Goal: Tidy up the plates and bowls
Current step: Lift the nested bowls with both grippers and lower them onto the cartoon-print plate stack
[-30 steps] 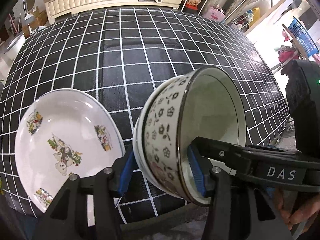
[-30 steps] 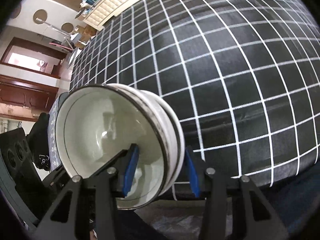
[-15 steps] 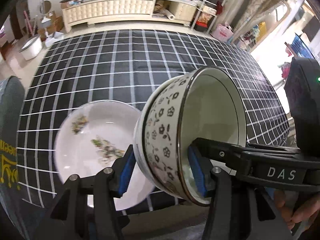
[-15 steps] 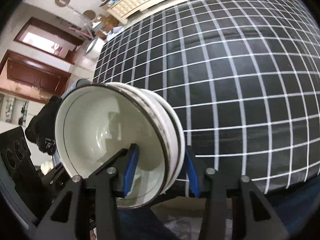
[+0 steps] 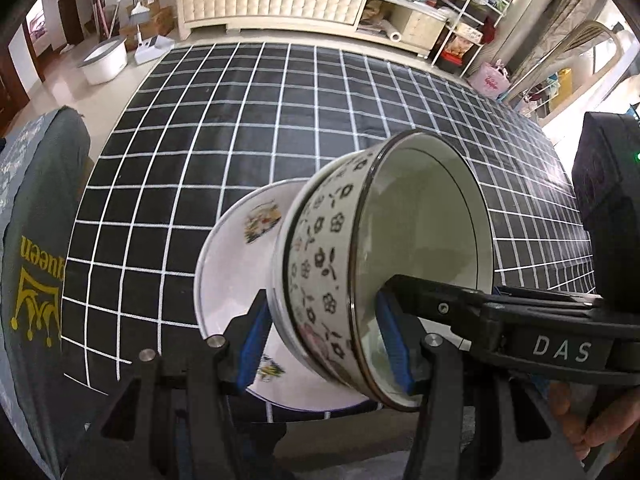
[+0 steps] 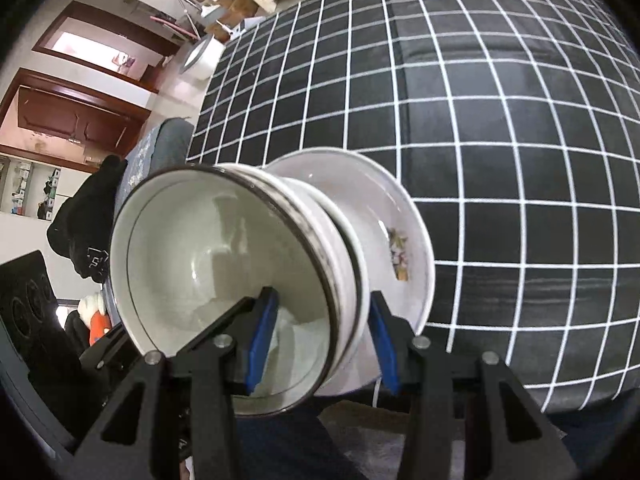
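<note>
Left hand-held gripper (image 5: 324, 344) and right hand-held gripper (image 6: 320, 340) each clamp the rim of the stacked bowls (image 5: 328, 264), tipped sideways above the plate (image 5: 236, 276) on the desk (image 5: 240, 128); contact with plate unclear.

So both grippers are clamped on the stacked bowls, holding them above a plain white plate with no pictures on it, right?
Not quite: the plate is not plain. The left wrist view shows printed pictures on it. The rest holds: the left gripper and right gripper both clamp the stacked bowls above it.
</note>
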`<state>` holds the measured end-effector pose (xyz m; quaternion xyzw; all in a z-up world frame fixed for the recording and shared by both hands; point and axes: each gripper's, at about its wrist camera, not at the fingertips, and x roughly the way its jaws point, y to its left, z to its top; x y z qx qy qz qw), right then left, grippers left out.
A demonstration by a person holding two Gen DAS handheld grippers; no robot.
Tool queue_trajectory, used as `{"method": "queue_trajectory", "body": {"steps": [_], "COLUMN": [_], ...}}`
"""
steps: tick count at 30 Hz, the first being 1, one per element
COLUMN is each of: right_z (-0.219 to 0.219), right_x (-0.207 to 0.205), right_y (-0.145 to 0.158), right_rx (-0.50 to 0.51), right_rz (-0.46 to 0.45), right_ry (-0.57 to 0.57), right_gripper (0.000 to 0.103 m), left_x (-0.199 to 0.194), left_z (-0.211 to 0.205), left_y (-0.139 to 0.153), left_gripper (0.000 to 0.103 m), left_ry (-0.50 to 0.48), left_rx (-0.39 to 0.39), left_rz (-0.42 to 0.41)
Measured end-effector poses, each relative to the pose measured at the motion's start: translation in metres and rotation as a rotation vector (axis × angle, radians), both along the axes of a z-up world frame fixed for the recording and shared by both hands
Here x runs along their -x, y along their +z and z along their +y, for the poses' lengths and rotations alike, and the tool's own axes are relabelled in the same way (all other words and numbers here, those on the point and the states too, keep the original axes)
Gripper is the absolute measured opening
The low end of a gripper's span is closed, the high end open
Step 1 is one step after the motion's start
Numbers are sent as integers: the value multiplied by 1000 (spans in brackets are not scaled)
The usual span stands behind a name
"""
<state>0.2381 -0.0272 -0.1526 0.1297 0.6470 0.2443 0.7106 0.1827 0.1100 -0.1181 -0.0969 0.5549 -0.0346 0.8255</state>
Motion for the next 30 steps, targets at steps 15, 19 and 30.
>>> {"method": "queue_trajectory", "body": {"steps": [15,19,30], "right_z": [7,9,2], "right_x": [-11,-11,-9], "right_y": [-14,-15,-22], "right_rx": [23,22,-10], "right_rz": [22,26,43], "right_ry": [9,11,-12], "right_gripper": [50,51,52], "left_x": [-11,-13,-12], "left_z": [0,0,0], "left_y": [-19,-21,-22], "left_gripper": [50,49,49], "left_ry": [-11,-15,-10], "left_rx": [-32,-44,-67], "left_rz": [30,30,15]}}
